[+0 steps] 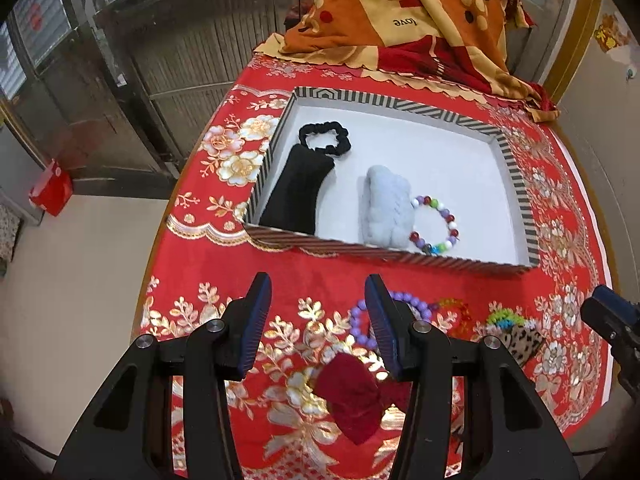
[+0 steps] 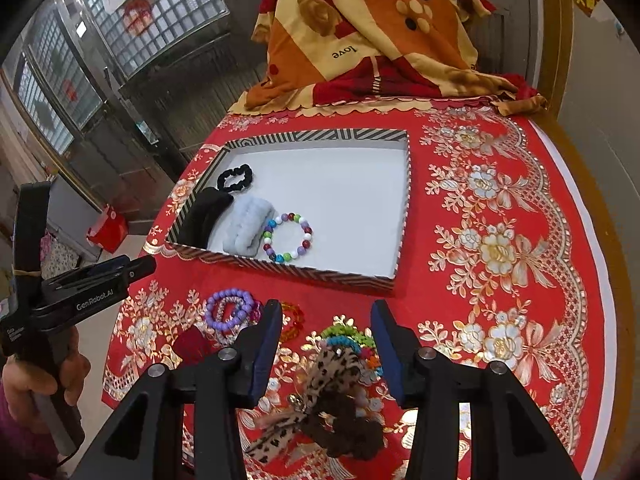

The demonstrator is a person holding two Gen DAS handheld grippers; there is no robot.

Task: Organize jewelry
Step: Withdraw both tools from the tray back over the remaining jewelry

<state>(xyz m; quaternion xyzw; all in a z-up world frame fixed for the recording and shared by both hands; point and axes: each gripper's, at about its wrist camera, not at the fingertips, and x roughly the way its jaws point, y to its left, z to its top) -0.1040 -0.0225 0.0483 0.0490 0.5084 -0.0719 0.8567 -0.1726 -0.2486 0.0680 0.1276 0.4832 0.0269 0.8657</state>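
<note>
1. Left gripper (image 1: pixel 318 320): angled steeply down over the near part of the table (image 2: pixel 500 208). Its jaws stand apart with nothing between the pads. A dark red cloth piece (image 1: pixel 350 400) lies on the tablecloth below the gap, untouched.
2. Right gripper (image 2: pixel 326 344): also angled steeply down. Its jaws stand apart, gripping nothing. A leopard-print hair tie (image 2: pixel 324 380) and a brown scrunchie (image 2: pixel 352 428) lie on the cloth beneath the gap.
3. A hand (image 2: pixel 36 384) grips the left gripper's handle at the left edge of the right wrist view.
4. Edges and room: the table's left edge runs just beside the left gripper. The red floral cloth to the right of the striped tray (image 2: pixel 404 200) is bare. A folded quilt (image 2: pixel 372 40) occupies the far end.
5. Striped tray contents: a black scrunchie (image 1: pixel 324 140), a black cloth item (image 1: pixel 298 192), a pale grey knitted item (image 1: pixel 388 208) and a multicoloured bead bracelet (image 1: pixel 436 224), all in the left half. The bracelet touches the grey item.
6. Loose items between tray and grippers: a purple bead bracelet (image 2: pixel 230 308), a red-orange bead band (image 2: pixel 294 320) and green and blue bead bands (image 2: pixel 344 336).
</note>
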